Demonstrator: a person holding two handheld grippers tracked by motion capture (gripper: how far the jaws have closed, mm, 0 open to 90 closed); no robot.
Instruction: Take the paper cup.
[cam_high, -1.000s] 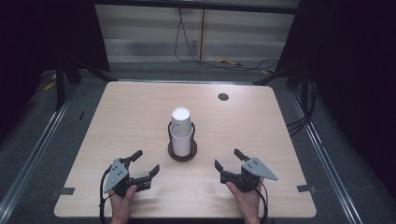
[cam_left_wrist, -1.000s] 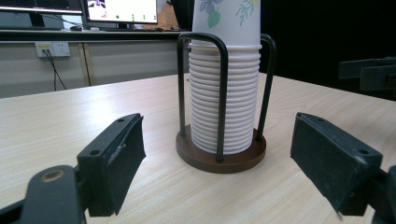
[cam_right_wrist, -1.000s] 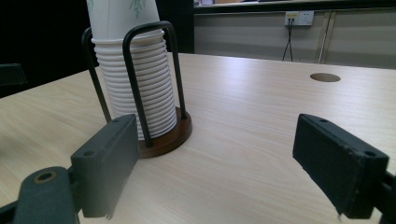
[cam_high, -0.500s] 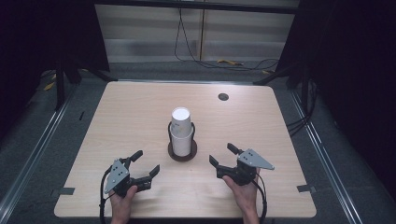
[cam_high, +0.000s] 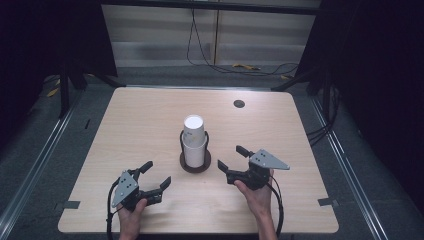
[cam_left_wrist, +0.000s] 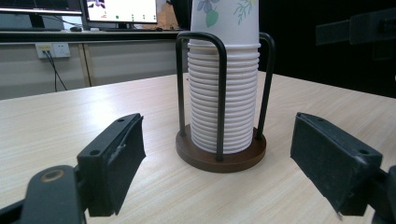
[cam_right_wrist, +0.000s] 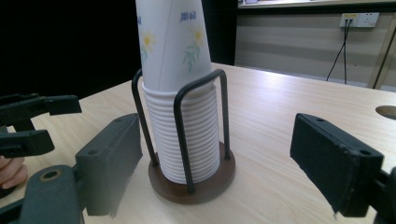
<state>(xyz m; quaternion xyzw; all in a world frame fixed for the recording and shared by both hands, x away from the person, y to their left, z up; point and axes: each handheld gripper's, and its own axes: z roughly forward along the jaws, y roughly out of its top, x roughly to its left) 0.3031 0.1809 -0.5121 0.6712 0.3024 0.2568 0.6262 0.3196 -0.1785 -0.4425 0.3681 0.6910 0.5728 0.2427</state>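
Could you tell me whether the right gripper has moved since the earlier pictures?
Yes. The right gripper has moved up the table toward the cup holder.

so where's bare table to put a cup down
Bare table runs left of the cup stack and behind it toward the round hole; the right edge is bare too. It is crowded in front, between the left claw and right claw.

I count one stack of paper cups (cam_high: 193, 137), too many nested rims to number, standing in one wire holder (cam_high: 195, 162) with two black hoops and one round brown base. I hold two grippers, my left gripper (cam_high: 154, 176) and my right gripper (cam_high: 233, 157). One table (cam_high: 125, 125) carries it all, with one round hole (cam_high: 239, 104).
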